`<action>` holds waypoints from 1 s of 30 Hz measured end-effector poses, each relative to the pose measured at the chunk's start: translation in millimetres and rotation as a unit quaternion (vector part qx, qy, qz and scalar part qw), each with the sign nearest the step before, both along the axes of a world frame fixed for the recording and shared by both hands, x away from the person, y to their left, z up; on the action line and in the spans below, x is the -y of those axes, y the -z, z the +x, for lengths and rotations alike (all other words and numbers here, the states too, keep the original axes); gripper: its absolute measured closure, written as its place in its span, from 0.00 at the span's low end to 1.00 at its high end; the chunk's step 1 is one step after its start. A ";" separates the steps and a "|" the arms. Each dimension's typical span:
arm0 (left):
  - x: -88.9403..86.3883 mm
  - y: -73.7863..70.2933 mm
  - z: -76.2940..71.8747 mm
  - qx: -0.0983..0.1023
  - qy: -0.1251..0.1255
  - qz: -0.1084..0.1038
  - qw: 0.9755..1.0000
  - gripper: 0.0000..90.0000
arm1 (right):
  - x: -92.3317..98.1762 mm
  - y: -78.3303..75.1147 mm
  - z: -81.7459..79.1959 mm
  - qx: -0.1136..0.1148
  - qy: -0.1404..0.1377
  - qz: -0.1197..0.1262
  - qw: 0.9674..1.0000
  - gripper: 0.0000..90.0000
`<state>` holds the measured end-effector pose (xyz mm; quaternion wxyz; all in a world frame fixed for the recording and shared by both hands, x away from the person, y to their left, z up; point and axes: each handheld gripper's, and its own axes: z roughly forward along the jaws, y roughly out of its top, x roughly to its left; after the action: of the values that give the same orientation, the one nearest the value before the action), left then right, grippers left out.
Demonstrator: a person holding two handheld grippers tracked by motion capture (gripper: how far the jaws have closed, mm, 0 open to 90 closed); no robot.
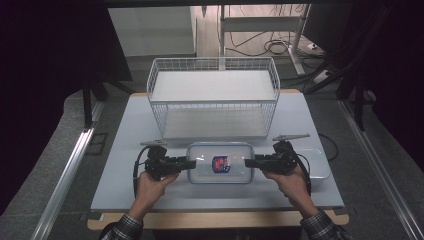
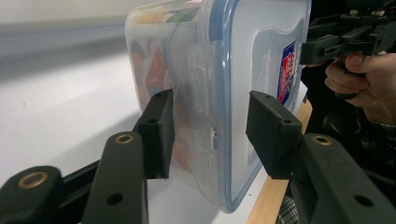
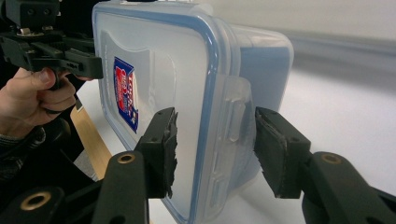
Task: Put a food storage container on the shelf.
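A clear plastic container [image 1: 205, 167] with a blue-rimmed lid and a red and blue sticker lies lengthwise near the table's front. My left gripper [image 1: 192, 163] is shut on its left end, my right gripper [image 1: 248, 162] on its right end. In the left gripper view the pads [image 2: 161, 130] press the container [image 2: 252, 56] over its side latch, one on the base and one on the lid; colourful contents show through the wall. The right gripper view has the jaws of my right gripper [image 3: 215, 126] clamped the same way on the container [image 3: 163, 60].
A white wire basket [image 1: 212, 95] stands just behind the container, open at the top. A shallow clear tray [image 1: 320, 167] lies at the right, beside my right hand. The white table [image 1: 125, 150] ends in a wooden front edge [image 1: 215, 220].
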<state>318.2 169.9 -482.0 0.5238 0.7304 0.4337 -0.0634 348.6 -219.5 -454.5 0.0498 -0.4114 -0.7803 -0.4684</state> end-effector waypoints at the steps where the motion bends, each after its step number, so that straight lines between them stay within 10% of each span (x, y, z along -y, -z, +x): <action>1: 0.0 0.0 0.0 0.000 0.000 0.000 1.000 0.59 | 0.0 0.0 0.0 0.000 0.000 0.000 1.000 0.56; 30: -10.5 -103.2 35.0 0.081 -0.023 0.006 0.996 0.59 | -8.5 -92.8 40.6 0.086 -0.007 0.031 0.996 0.57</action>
<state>353.2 180.5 -378.7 0.5545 0.7260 0.4066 0.0104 389.2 -211.0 -361.7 -0.0018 -0.3627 -0.7697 -0.5254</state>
